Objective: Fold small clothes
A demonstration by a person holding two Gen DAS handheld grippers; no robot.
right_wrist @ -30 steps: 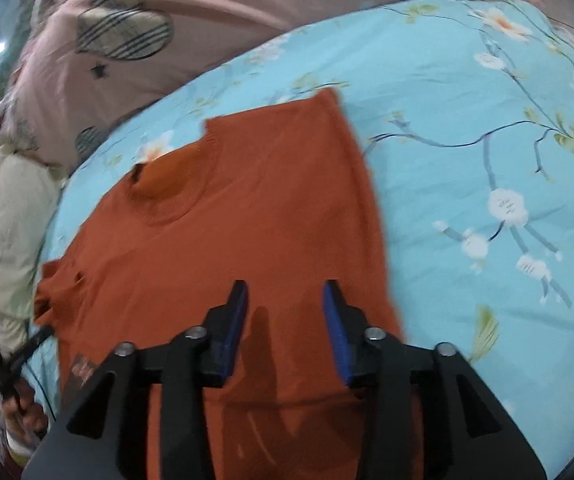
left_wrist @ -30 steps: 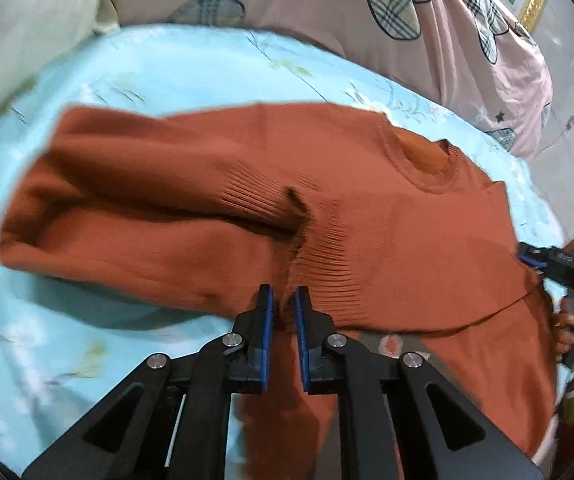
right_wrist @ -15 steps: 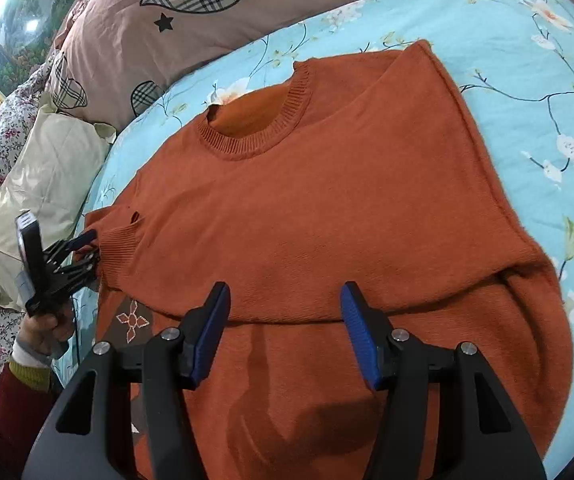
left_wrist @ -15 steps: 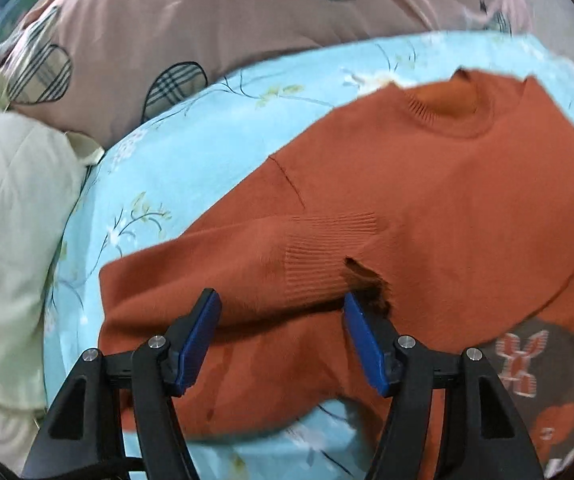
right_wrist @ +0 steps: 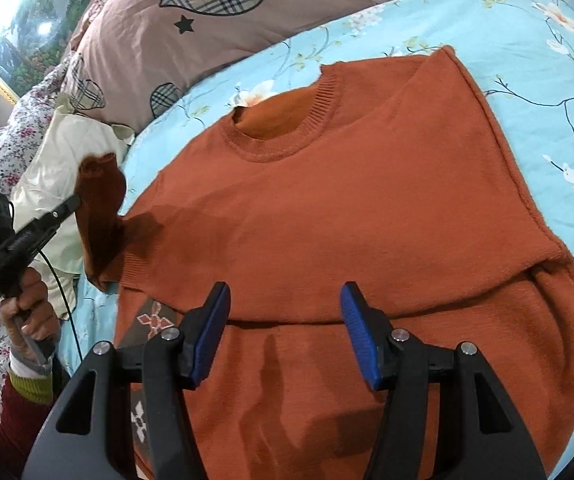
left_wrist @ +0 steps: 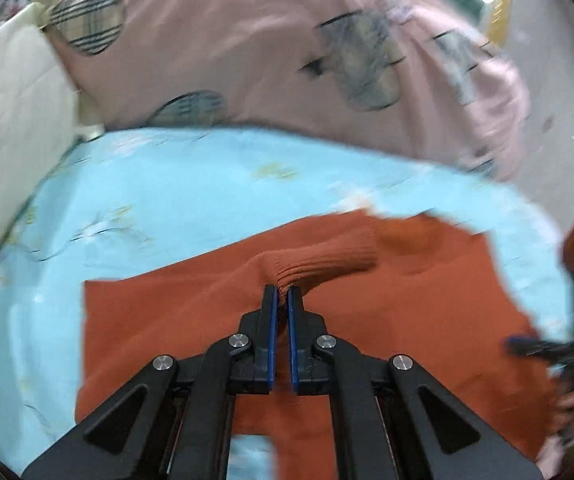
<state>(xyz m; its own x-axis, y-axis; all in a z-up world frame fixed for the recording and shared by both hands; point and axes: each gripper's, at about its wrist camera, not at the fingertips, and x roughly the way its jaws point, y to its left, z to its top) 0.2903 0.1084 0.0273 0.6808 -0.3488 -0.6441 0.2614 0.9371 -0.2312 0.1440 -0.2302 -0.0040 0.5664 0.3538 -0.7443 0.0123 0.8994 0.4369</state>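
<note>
An orange knitted sweater [right_wrist: 367, 208] lies spread front-up on a light blue floral bedsheet [right_wrist: 547, 80], its round neckline toward the pink pillow [right_wrist: 215, 32] with plaid hearts at the head of the bed. The sweater's lower part is folded over, and a straight fold edge runs across the cloth just ahead of the right gripper [right_wrist: 285, 328]. That gripper hovers over the lower middle of the garment with its blue-padded jaws standing apart and nothing between them. The left gripper [left_wrist: 281, 296] has its jaws pressed together on the ribbed sleeve cuff [left_wrist: 323, 260], which bunches up out of the pads. From the right wrist view the same sleeve [right_wrist: 101, 216] is seen lifted off the bed at the sweater's side, hanging from the left gripper's tips, with a hand [right_wrist: 31, 300] wrapped around the tool's handle and a green-cuffed dark red sleeve below it. A cream cushion [right_wrist: 63, 160] sits beside the pillow, behind the raised sleeve. A patterned dark patch [right_wrist: 151, 316] shows at the garment's lower edge.
</note>
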